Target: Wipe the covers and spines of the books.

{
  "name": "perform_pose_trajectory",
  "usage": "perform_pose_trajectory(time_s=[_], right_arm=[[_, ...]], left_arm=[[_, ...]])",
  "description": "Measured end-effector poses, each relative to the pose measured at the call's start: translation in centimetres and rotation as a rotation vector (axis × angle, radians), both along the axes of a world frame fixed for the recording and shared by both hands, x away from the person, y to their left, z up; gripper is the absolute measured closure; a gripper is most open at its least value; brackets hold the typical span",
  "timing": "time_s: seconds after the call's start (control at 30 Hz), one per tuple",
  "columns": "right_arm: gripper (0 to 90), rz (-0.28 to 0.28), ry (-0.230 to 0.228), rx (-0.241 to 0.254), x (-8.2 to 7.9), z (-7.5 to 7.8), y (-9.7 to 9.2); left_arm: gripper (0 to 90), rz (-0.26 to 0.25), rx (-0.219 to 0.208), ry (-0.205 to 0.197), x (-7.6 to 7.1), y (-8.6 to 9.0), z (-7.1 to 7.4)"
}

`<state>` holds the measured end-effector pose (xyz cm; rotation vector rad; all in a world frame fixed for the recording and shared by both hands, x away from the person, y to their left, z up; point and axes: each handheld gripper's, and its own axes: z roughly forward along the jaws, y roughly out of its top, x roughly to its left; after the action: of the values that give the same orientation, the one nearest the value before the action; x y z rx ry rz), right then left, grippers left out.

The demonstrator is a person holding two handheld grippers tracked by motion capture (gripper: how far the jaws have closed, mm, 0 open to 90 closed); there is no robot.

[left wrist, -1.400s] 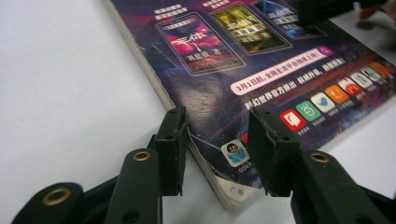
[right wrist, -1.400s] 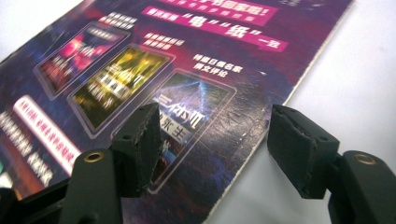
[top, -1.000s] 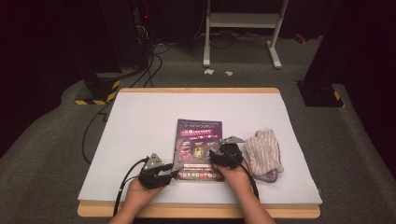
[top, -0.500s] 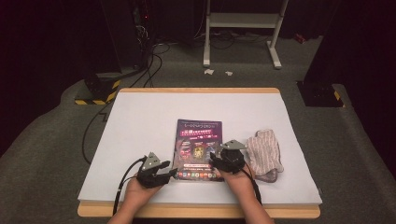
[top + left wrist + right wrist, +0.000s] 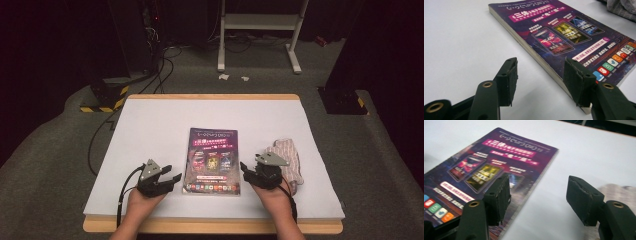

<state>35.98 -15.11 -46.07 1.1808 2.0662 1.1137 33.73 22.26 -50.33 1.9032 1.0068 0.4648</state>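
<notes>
We see a purple book [image 5: 212, 161] lying flat in the middle of the white table [image 5: 150, 125]. Our left gripper [image 5: 172, 178] sits just beside the book's left edge; its jaws have just been opening and hold nothing. Our right gripper [image 5: 245, 168] hangs by the book's right edge, jaws apart and empty. A grey cloth [image 5: 290, 160] lies to the right.

My right gripper [image 5: 248, 169] has let go of the flat purple paperback book [image 5: 212, 160] and lifted off to its right side. My left gripper [image 5: 175, 179] has just been opening its jaws beside the book's left edge, nothing between them.
</notes>
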Motion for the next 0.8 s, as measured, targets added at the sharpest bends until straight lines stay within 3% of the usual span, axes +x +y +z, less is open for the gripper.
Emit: perform_pose_trajectory(time_s=[0.27, 0.4, 0.67, 0.8], right_arm=[[32.9, -0.093, -0.029, -0.012, -0.8, 1.2, -4.2], [31.7, -0.134, -0.007, -0.018, -0.7, 1.0, -5.9], [28.2, -0.214, 0.007, -0.037, -0.6, 0.8, -8.3], [26.2, -0.23, 0.07, -0.012, -0.1, -0.3, -9.3]], left_arm=[[43.1, -0.002, 0.011, 0.016, 0.3, 0.3, -0.1], [42.3, -0.009, 0.02, 0.0, 0.3, 0.1, 0.1], [41.5, -0.013, 0.015, 0.012, 0.5, -0.3, 0.1], [41.7, -0.015, 0.019, 0.019, 0.6, -0.5, 0.0]])
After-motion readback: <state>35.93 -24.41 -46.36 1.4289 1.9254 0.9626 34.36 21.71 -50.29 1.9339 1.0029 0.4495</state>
